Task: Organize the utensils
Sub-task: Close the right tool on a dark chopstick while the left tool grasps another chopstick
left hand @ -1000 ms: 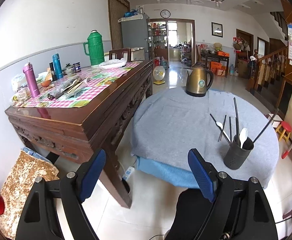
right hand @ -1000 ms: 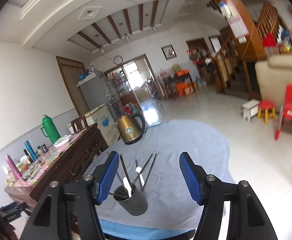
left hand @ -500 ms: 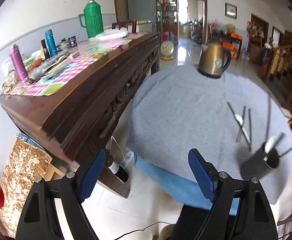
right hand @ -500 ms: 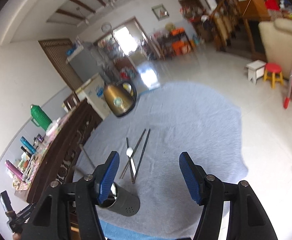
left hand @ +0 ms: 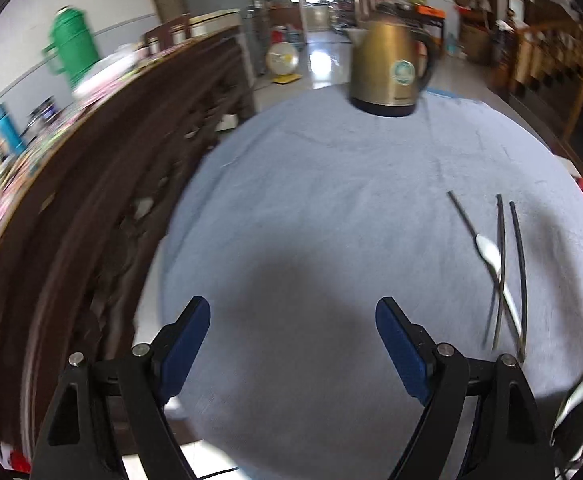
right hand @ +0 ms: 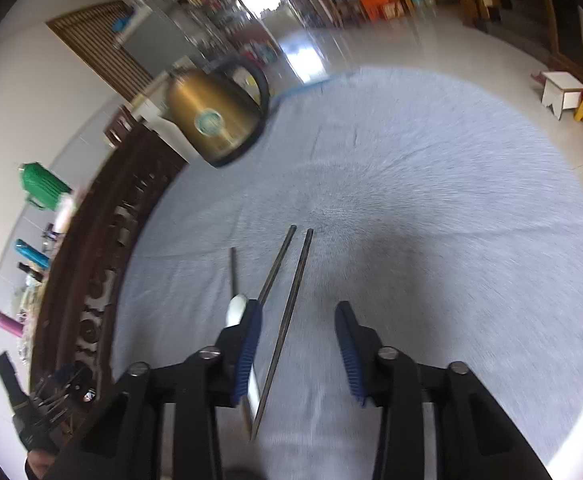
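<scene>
- Your left gripper (left hand: 293, 322) hangs over the grey tablecloth (left hand: 331, 208) with its jaws set wide; nothing lies between the blue pads (left hand: 397, 344), only bare cloth and a shadow.
- Your right gripper (right hand: 297, 322) points down at the same cloth. Its jaws are closing and stand at a middling gap.
- One dark chopstick (right hand: 287, 320) runs lengthwise through that gap, nearer the left pad than the right. The pads do not press on it.
- A second chopstick (right hand: 277, 264) lies just beside the first, on the side toward the wooden sideboard (right hand: 103, 264); its near end passes behind the left pad.
- A spoon with a white bowl and dark handle (right hand: 235, 300) lies next to that, closer again to the sideboard; its bowl sits against the outer face of the left pad. You cannot tell whether they touch.
- In the left wrist view the same utensils appear as a loose bundle on the cloth, on the side away from the sideboard: the spoon (left hand: 487, 246) crosses the two chopsticks (left hand: 519, 264).
- A dark utensil holder (left hand: 575, 420) shows at the lower edge of that view, on the near side of the bundle, heavily blurred; its contents cannot be read.
- A gold kettle (left hand: 389, 70) stands upright at the far edge of the cloth, well apart from the utensils.
- A green thermos (left hand: 71, 50) stands on the sideboard.
- Both views are motion-blurred, most strongly along the sideboard.
</scene>
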Motion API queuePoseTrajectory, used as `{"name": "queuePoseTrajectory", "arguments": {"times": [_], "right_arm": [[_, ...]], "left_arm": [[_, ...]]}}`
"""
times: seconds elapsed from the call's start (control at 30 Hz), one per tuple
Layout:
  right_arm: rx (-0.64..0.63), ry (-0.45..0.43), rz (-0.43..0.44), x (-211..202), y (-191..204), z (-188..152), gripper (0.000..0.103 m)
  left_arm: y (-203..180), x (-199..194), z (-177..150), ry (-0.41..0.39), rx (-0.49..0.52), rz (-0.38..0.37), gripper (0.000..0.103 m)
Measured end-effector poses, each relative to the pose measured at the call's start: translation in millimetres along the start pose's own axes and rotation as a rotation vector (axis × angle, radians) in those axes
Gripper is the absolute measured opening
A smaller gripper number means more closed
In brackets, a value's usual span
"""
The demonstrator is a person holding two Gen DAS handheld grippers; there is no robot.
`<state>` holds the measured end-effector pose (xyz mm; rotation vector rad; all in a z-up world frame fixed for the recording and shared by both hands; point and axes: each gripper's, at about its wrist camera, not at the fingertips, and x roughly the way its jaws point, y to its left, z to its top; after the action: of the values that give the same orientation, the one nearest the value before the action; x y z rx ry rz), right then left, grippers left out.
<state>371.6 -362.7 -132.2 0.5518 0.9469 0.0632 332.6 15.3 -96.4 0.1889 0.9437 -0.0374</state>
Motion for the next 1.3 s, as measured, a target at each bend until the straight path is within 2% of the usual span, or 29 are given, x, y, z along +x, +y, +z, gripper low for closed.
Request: {"name": "queuePoseTrajectory", "arguments": {"times": [0.2,0.47,0.53,0.57,0.6,0.7,0.87,1.03,1.17,1.23,1.3], "right_arm": [[0.055,0.142,-0.024,80,3,32,0.029],[0.061,0.189,-0.125,124,13,49,0.026],[0.060,0.207,-0.168,134,15,49,0.022],[0.067,0.210,-0.177,138,14,48,0.019],[0.066,0.197,-0.187,138,14,49,0.014],[0.054,0.190,-0.182,141,13,50,0.005],[0.025,0.151,-0.200,127,0,46,0.005],[0.025,0.131,-0.228,110,-33,45,0.002],[0.065,0.143,-0.161,104,-50,44,0.002],[0.125,0.156,-0.089,101,-60,45,0.006],[0.147,0.146,-0.059,93,-69,45,0.006]], "left_arm": [[-36,25,38,0.000,0.074,-0.100,0.085],[-71,42,69,-0.012,0.141,-0.159,0.085],[-80,43,74,-0.015,0.160,-0.170,0.080],[-85,44,76,-0.013,0.174,-0.186,0.073],[-90,47,79,-0.008,0.184,-0.200,0.068],[-106,55,87,0.012,0.200,-0.242,0.066],[-136,73,100,0.054,0.247,-0.311,0.066],[-181,101,115,0.129,0.270,-0.400,0.066],[-221,127,119,0.179,0.300,-0.414,0.066],[-235,138,119,0.194,0.307,-0.419,0.066],[-246,146,119,0.205,0.324,-0.420,0.065]]}}
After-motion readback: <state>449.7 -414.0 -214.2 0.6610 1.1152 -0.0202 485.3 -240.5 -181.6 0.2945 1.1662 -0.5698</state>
